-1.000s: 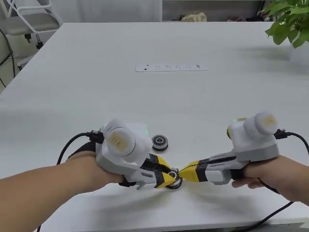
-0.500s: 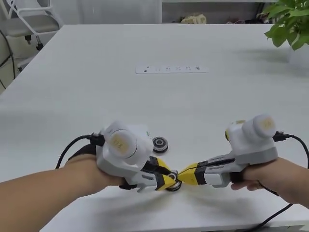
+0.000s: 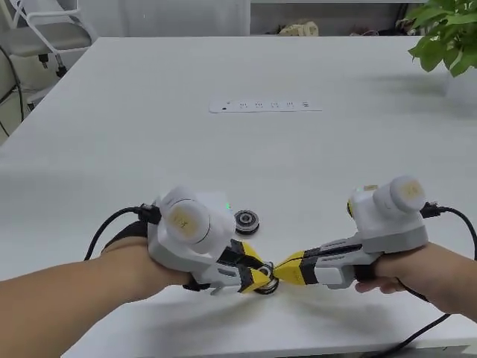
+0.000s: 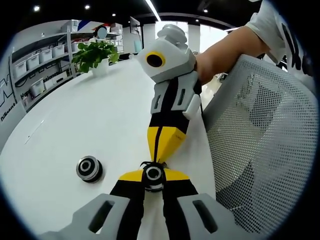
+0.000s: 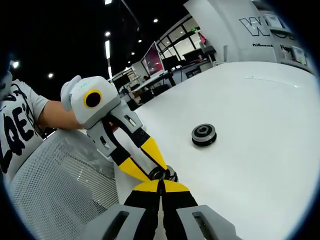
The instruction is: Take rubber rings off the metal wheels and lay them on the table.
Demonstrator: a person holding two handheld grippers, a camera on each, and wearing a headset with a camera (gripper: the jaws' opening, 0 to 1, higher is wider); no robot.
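Near the table's front edge, my left gripper (image 3: pixel 261 278) is shut on a small metal wheel (image 4: pixel 153 175), its yellow jaws on either side of it. My right gripper (image 3: pixel 278 275) meets it tip to tip from the right and is shut on the black rubber ring (image 4: pixel 148 164) at the wheel's edge. In the right gripper view, my own jaws (image 5: pixel 161 183) are pressed together just below the held wheel (image 5: pixel 164 174). A second wheel (image 3: pixel 247 221) with its rubber ring on lies flat on the table just beyond the left gripper, and shows as the second wheel (image 4: pixel 89 169) and the second wheel (image 5: pixel 204 134).
A white power strip (image 3: pixel 264 105) lies mid-table, far beyond the grippers. A green plant (image 3: pixel 446 33) stands at the back right corner. A mesh chair (image 4: pixel 260 135) sits just off the table's near edge. Cables trail from both grippers.
Both grippers stay locked together on the wheel. The pair has barely shifted; the second wheel has not moved.
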